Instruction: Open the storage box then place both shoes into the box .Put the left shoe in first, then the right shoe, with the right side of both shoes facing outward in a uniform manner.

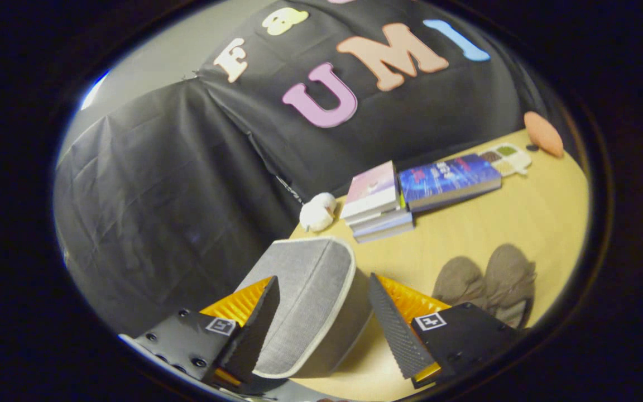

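**Gripper spread around the box lid**

Clearly, the gripper (321, 312) stands spread wide at the lower middle of the frame, its fingers either side of the grey storage box (310, 301), neither visibly pressing it. Both brown shoes (489, 282) sit side by side at lower right on the wooden table (522, 218). Stacked books (377, 204) and a white plush toy (317, 212) lie mid-frame.
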### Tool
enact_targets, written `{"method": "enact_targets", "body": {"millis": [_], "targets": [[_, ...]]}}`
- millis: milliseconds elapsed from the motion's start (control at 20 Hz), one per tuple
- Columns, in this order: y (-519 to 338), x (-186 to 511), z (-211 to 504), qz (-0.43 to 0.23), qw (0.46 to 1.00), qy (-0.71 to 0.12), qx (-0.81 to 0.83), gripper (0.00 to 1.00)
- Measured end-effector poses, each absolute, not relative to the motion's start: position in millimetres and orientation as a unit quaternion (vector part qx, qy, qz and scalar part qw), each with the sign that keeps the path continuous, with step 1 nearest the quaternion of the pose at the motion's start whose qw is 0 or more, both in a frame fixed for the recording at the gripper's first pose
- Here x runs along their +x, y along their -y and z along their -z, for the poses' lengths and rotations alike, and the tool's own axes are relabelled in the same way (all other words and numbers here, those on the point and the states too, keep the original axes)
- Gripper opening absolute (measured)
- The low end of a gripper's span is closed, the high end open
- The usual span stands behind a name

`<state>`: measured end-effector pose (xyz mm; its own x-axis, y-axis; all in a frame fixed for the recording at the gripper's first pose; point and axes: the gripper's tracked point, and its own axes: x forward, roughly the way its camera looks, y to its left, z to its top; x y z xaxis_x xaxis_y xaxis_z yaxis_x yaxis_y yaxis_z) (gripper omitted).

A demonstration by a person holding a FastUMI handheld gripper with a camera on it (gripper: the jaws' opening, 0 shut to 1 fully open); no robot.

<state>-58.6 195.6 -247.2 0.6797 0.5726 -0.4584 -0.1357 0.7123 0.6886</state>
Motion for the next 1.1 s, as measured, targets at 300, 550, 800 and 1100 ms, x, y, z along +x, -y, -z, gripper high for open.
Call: {"method": "enact_targets", "body": {"millis": [300, 550, 800, 1100], "targets": [[-223, -76, 277, -0.208, 0.789, -0.392, 0.425, 1.00], [-233, -91, 294, -0.191, 0.739, -0.418, 0.492, 1.00], [-242, -106, 287, -0.202, 0.706, -0.432, 0.524, 0.92], [-242, -119, 260, -0.229, 0.689, -0.436, 0.532, 0.77]]}}
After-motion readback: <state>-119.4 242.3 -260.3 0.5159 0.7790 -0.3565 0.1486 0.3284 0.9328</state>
